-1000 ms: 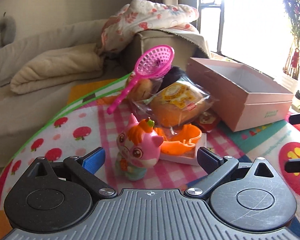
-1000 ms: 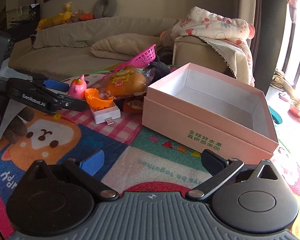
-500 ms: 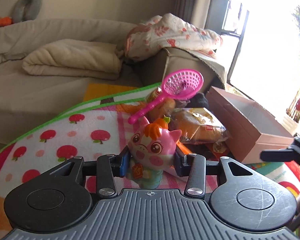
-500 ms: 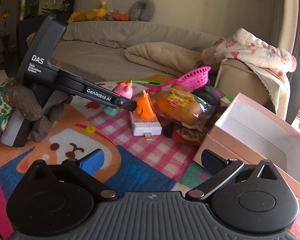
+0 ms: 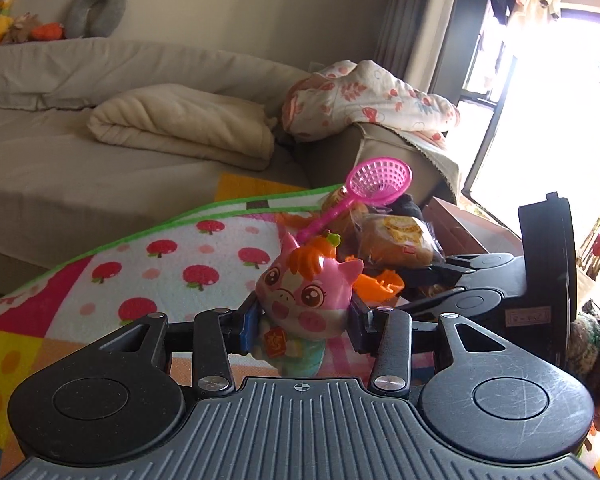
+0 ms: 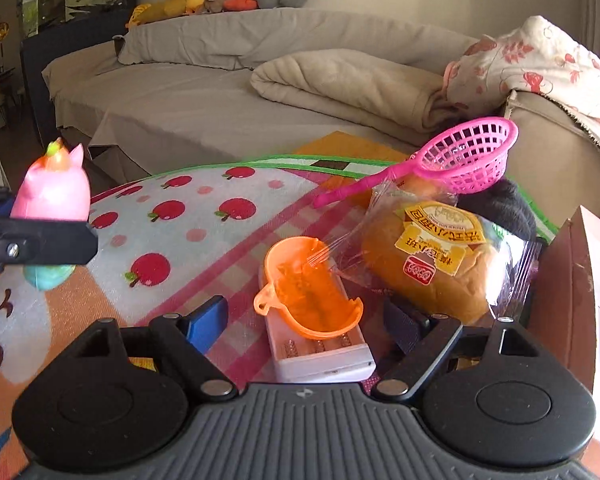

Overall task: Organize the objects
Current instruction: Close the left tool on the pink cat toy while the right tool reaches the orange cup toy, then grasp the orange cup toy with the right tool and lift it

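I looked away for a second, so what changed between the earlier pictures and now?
The left gripper closed on the pink pig toy and lifted it off the mat. The right gripper swung from the pink box to the orange scoop, jaws closing, nothing gripped yet. Bread bag and pink strainer stayed put.

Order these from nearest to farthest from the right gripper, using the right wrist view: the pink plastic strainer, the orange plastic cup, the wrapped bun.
1. Orange plastic cup: between the closing right gripper fingers, untouched.
2. Wrapped bun: behind it, right.
3. Pink plastic strainer: farthest, on top of the pile.
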A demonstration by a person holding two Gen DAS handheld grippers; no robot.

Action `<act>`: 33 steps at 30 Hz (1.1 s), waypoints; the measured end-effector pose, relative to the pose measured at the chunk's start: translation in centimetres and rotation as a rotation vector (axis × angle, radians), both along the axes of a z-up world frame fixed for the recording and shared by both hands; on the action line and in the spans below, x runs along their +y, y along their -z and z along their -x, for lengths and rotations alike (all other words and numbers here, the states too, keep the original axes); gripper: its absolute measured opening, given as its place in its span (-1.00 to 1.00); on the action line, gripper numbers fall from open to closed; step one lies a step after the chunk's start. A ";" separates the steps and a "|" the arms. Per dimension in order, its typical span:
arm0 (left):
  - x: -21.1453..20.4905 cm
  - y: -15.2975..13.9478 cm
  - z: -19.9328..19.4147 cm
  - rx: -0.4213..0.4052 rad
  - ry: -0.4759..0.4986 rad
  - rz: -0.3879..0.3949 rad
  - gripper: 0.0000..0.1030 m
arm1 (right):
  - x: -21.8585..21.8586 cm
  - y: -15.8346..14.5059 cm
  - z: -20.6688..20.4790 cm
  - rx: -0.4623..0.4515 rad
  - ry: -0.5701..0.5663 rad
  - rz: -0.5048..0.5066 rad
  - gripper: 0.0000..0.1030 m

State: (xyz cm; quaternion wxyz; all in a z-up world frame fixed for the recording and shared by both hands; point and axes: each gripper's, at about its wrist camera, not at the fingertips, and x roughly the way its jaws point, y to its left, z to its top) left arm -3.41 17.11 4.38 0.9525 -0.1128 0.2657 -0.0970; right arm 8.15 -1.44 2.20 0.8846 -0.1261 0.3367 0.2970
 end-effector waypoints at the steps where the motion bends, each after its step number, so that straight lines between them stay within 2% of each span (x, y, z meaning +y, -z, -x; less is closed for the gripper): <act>1: -0.1 0.2 0.0 0.004 0.003 0.000 -0.09 | 0.0 0.1 -0.1 0.007 0.006 0.000 0.61; 3: -0.4 0.4 0.1 0.010 0.012 0.001 -0.09 | -0.4 0.1 0.3 0.027 -0.004 0.003 -0.01; 5: -0.7 0.6 0.3 0.016 0.025 0.004 -0.08 | -1.1 -0.1 1.3 0.034 -0.010 0.017 -0.08; 12: -2.5 1.2 0.4 0.038 0.068 0.007 -0.09 | -5.9 -0.4 6.7 0.011 -0.042 0.073 -0.08; 14: -3.3 1.3 0.2 0.046 0.079 0.005 -0.09 | -6.8 -0.4 7.9 -0.040 -0.041 0.106 -0.08; 16: -4.0 1.2 0.1 0.055 0.081 -0.007 -0.08 | -6.9 -0.4 8.2 -0.085 -0.038 0.123 0.00; 18: -4.7 0.8 0.4 0.066 0.073 -0.035 -0.08 | -6.6 -0.5 8.0 -0.100 -0.027 0.111 0.07; 23: -5.9 -0.5 1.9 0.095 0.060 -0.128 -0.08 | -6.3 -1.9 8.4 -0.086 -0.015 0.059 0.04; 29: -8.1 -2.0 4.5 0.113 0.078 -0.187 -0.08 | -10.0 -4.5 13.5 -0.097 -0.031 -0.004 0.03; 33: -10.8 -3.7 5.5 0.094 0.131 -0.161 -0.08 | -14.1 -5.7 17.3 -0.145 0.006 -0.008 0.03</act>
